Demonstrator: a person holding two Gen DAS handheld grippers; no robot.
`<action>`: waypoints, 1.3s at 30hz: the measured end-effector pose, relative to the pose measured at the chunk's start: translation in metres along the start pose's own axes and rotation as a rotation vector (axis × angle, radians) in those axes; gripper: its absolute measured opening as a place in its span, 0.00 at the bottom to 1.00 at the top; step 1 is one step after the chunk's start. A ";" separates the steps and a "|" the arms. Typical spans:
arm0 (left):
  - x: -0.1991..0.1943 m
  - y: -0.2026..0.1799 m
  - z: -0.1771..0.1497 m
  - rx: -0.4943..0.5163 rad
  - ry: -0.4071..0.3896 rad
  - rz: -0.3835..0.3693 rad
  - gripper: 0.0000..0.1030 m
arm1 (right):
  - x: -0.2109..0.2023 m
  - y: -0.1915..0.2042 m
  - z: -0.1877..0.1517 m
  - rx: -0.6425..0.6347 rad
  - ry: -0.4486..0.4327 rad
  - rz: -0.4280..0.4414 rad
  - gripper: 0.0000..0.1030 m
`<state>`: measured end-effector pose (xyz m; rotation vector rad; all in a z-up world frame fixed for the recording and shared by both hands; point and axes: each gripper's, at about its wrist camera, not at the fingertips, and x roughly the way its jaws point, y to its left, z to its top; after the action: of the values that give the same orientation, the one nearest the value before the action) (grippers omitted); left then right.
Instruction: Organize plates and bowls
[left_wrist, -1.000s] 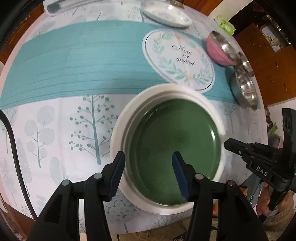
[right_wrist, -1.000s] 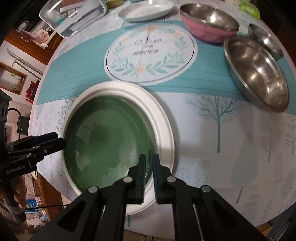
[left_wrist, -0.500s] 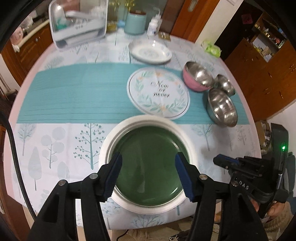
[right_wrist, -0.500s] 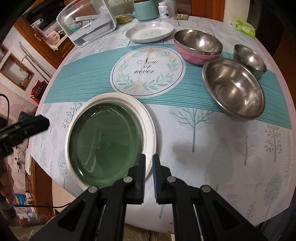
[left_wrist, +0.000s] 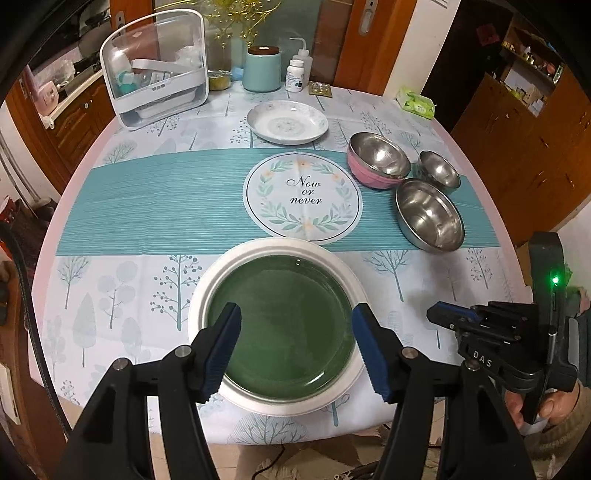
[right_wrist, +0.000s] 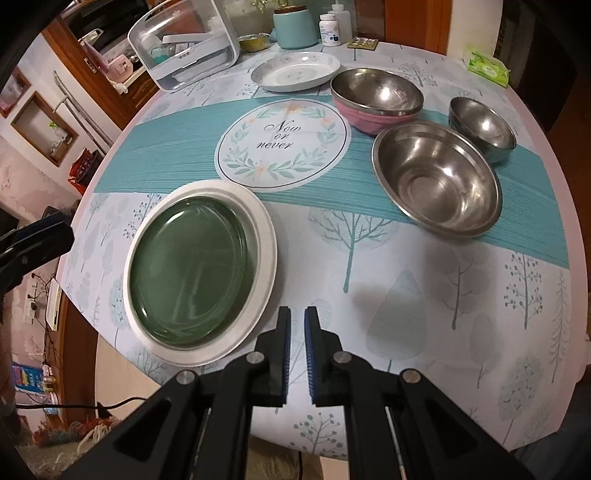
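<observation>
- Wooden cabinets ring a round worktop (left_wrist: 122, 280) under a tree-print cloth with a teal runner (left_wrist: 155, 199) across it.
- Near edge: the green plate (left_wrist: 284, 325) sits nested in the white plate (left_wrist: 207, 280), a stack of two, flat and centred.
- Left gripper (left_wrist: 295, 349) hangs above that stack, jaws wide, holding nothing, one finger over each side of the green plate.
- Right gripper (right_wrist: 297, 349) is off the stack's right rim, over bare cloth, jaws narrow with a slim gap, empty.
- Farther back, the patterned plate (right_wrist: 295, 72) lies alone beyond the round mat (right_wrist: 282, 142).
- On the right, three bowls cluster: pink bowl (right_wrist: 373, 120), big steel bowl (right_wrist: 437, 181), small steel bowl (right_wrist: 482, 125), close together, contact unclear.
- At the rear: a clear bin (left_wrist: 159, 92), teal jar (left_wrist: 262, 68) and bottles.
- My read: the patterned plate and the bowls are not yet stacked.
- Risks: the stack sits close to the worktop's edge, so a clumsy nudge could push it off.
- Steel bowls are slick and rounded; a rim pinch may slip, and a reach across may knock a neighbouring bowl.
</observation>
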<state>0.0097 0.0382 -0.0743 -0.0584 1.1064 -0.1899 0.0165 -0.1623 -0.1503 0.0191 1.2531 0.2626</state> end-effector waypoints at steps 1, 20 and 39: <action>-0.002 -0.001 0.003 0.005 -0.005 0.007 0.59 | -0.001 0.001 0.003 -0.004 -0.003 0.001 0.07; 0.008 0.045 0.214 -0.003 -0.125 0.005 0.93 | -0.065 -0.014 0.184 0.018 -0.213 -0.049 0.40; 0.249 0.109 0.353 -0.022 0.169 0.012 0.92 | 0.099 -0.068 0.389 0.218 -0.036 -0.047 0.40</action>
<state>0.4458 0.0832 -0.1515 -0.0563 1.2775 -0.1744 0.4227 -0.1581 -0.1305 0.1803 1.2404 0.0840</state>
